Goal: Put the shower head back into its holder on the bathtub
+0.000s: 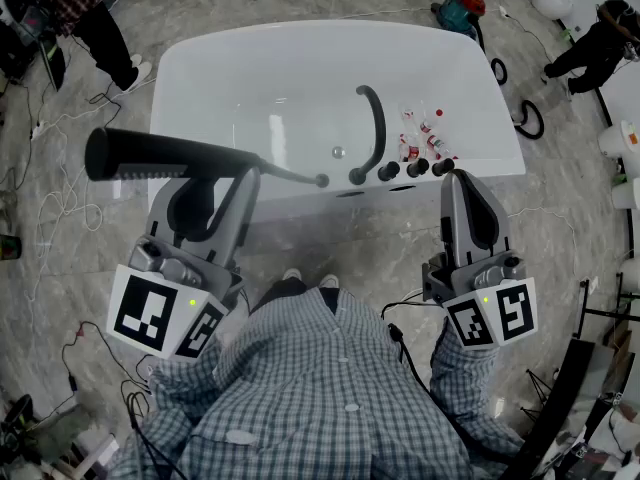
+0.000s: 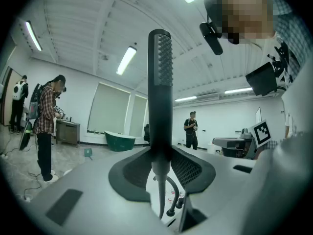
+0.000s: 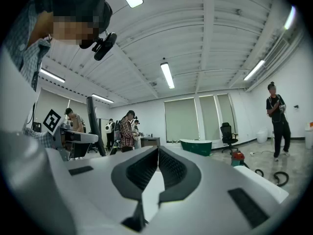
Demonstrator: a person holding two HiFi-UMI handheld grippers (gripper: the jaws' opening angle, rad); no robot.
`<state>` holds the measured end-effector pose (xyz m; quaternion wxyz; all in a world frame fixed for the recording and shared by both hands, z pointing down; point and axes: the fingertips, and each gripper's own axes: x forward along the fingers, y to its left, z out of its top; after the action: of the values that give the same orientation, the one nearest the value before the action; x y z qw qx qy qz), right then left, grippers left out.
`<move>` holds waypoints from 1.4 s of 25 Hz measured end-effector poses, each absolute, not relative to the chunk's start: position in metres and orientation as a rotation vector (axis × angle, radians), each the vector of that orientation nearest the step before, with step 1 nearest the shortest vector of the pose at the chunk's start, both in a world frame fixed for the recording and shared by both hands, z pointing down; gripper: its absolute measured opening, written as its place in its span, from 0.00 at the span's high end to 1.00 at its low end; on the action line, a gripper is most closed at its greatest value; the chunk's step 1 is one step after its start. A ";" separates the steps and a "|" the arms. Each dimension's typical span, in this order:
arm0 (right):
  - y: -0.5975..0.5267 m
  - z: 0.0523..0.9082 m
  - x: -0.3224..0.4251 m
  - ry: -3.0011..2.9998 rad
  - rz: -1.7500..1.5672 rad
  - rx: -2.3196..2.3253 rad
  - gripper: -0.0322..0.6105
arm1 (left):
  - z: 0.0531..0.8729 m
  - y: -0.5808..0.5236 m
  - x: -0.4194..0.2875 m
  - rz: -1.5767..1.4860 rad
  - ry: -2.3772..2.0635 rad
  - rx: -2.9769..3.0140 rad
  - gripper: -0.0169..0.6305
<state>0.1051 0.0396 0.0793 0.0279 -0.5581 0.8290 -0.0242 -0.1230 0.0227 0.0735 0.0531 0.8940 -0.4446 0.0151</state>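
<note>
Head view shows the shower head (image 1: pixel 160 156) not yet home: it lies level, crosswise in the left tongs (image 1: pixel 228 176), with the spray end sticking out to their left and the thin tail running off to their right toward the tub's near rim. Left gripper view confirms the grip, both pads closed against the handle of the shower head (image 2: pixel 160 82) with the left tongs (image 2: pixel 160 155) holding it at its lower part. The whole placing step is left, I judge.

Ahead of the right tongs (image 1: pixel 462 183) sits a row of dark fittings (image 1: pixel 415 167) on the rim of the bathtub (image 1: pixel 170 78), beside a curved black spout (image 1: pixel 375 128). The right tongs (image 3: pixel 157 153) are closed and empty.

Which fitting is the holder cannot be told from here; the near rim is partly covered by both tongs. Whether the tail joins a hose is also unclear.
</note>
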 end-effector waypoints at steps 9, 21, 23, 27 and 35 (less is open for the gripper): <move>0.039 0.082 0.105 2.560 -0.082 -1.735 0.92 | 0.075 0.020 -0.121 0.016 -1.318 2.707 0.77; 0.039 0.083 0.099 2.581 -0.092 -1.718 0.92 | 0.076 0.019 -0.121 0.030 -1.315 2.710 0.77; 0.038 0.084 0.099 2.582 -0.097 -1.716 0.92 | 0.076 0.019 -0.121 0.032 -1.317 2.709 0.77; 0.039 0.085 0.100 2.578 -0.111 -1.714 0.92 | 0.077 0.019 -0.122 0.034 -1.317 2.710 0.77; 0.040 0.086 0.103 2.574 -0.127 -1.719 0.92 | 0.077 0.019 -0.121 0.045 -1.321 2.711 0.77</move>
<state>0.1029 0.0402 0.0858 0.0219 -0.5549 0.8306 -0.0410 -0.1213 0.0190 0.0765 0.0626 0.8971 -0.4372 0.0148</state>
